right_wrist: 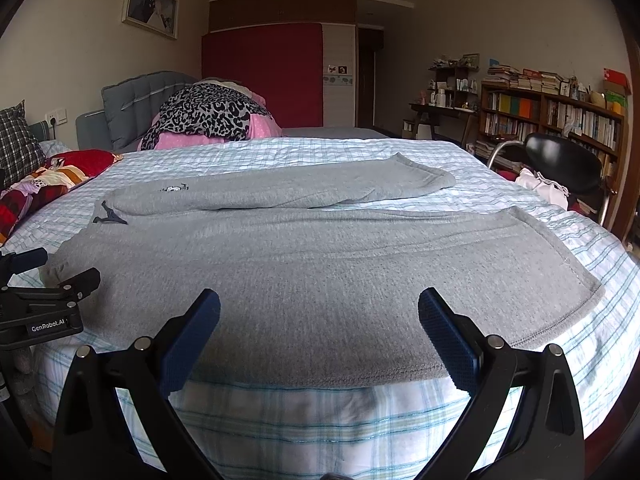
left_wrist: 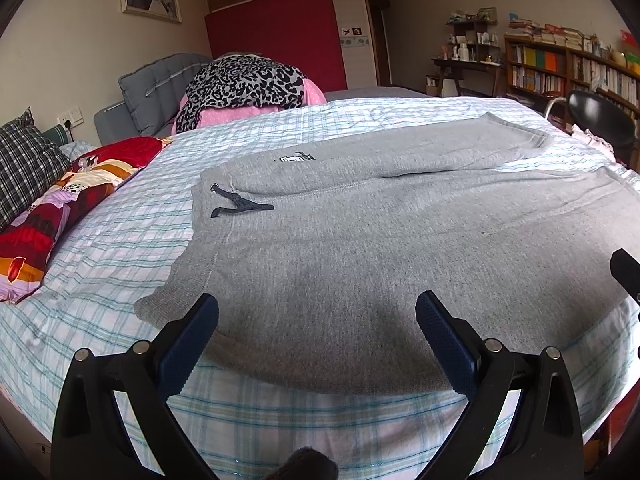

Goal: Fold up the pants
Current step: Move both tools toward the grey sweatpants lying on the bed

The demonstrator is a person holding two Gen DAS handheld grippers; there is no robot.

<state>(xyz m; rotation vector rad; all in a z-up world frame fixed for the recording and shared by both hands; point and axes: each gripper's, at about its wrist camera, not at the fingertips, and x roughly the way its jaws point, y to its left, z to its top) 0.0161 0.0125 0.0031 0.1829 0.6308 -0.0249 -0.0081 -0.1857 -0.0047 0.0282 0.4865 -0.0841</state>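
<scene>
Left gripper (left_wrist: 317, 322): fingers spread wide, nothing between them; hovers over the near edge of the pants at the waist end.
Right gripper (right_wrist: 319, 320): fingers equally wide, empty; poised over the near hem edge of the closer leg.
Pants (right_wrist: 304, 264): grey sweatpants laid flat across the bed, waistband to the left, legs running right, far leg slightly apart from the near one.
Drawstring (left_wrist: 236, 202): dark cord lying on the waistband.
Bed (right_wrist: 320, 412): pale checked sheet under the pants.
Around: red patterned pillow (left_wrist: 52, 216) at left; leopard-print cloth (left_wrist: 244, 86) behind; bookshelf (right_wrist: 548, 116) and black chair (right_wrist: 568, 168) at right.
</scene>
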